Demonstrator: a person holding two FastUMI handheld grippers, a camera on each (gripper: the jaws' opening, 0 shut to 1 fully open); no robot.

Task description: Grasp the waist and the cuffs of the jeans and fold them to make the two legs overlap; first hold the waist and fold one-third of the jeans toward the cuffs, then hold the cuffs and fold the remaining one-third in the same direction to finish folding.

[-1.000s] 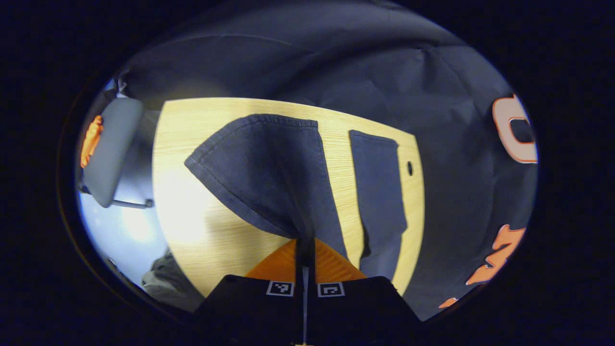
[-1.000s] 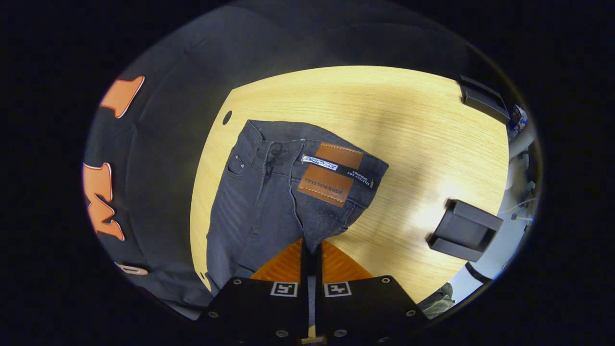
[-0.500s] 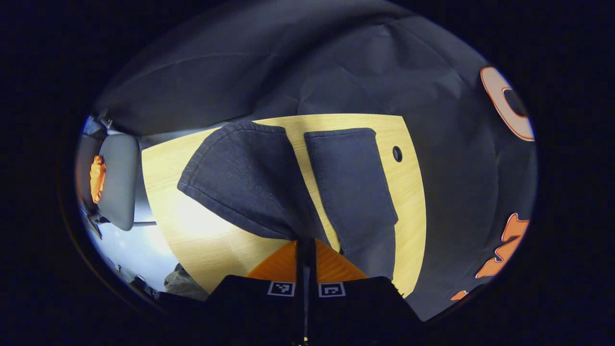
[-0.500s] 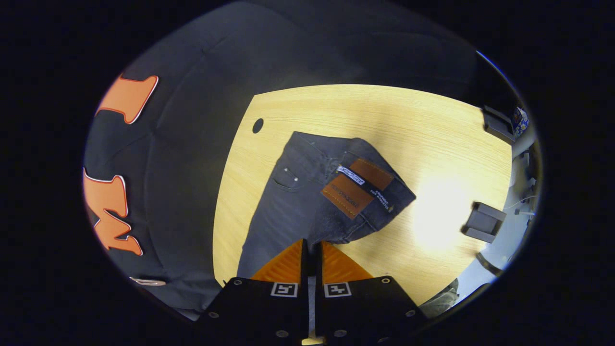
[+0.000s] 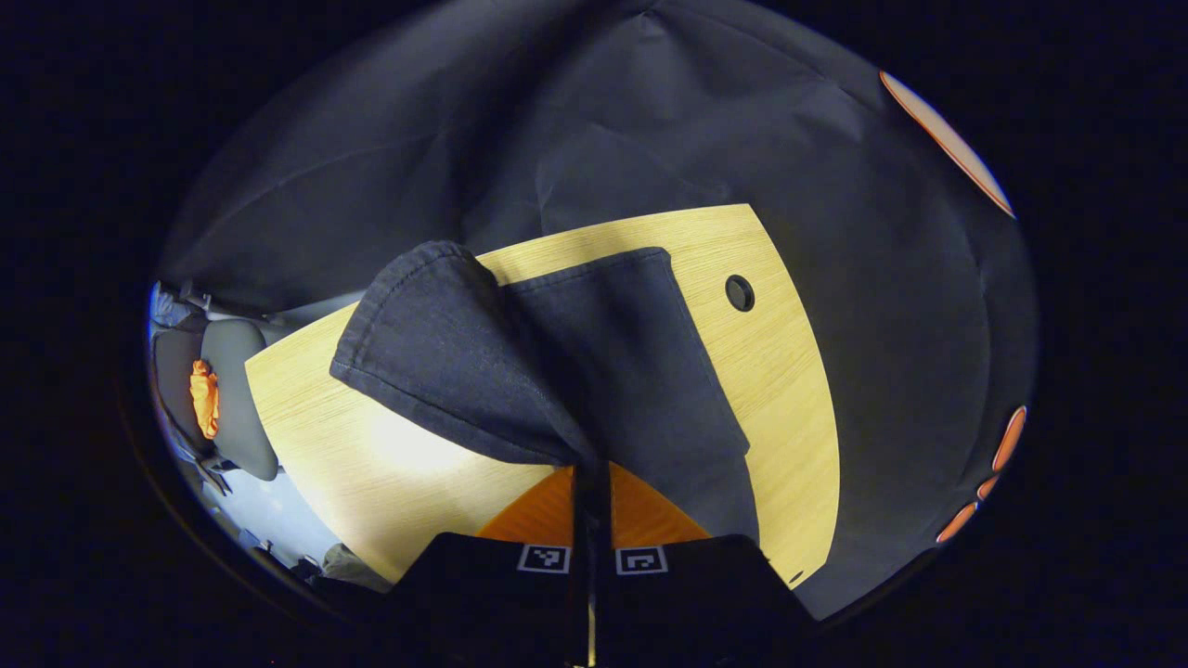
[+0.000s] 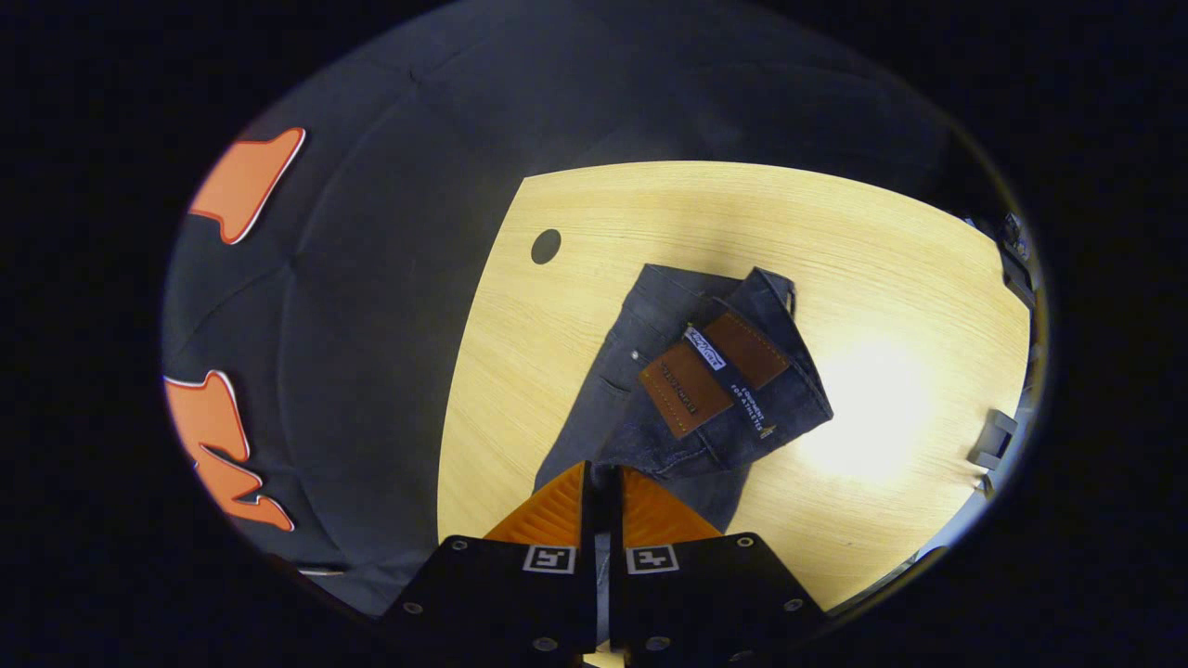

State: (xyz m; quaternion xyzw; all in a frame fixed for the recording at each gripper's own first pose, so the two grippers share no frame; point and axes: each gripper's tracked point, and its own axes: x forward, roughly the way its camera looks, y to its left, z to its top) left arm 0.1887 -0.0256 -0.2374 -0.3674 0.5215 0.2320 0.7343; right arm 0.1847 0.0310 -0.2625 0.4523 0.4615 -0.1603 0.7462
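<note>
The left tool (image 5: 590, 482) is seen at the bottom centre of the left gripper view, its two fingers (image 5: 538, 510) pressed together with dark denim pinched between them. The right tool (image 6: 603, 487) is seen at the bottom centre of the right gripper view, its fingers (image 6: 557, 510) likewise closed on a fold of cloth.

Overhead light leaves white glare patches on the wooden bench (image 6: 650, 213); the surroundings stay dim, sharp centrally, fisheye-bent at the edges.
</note>
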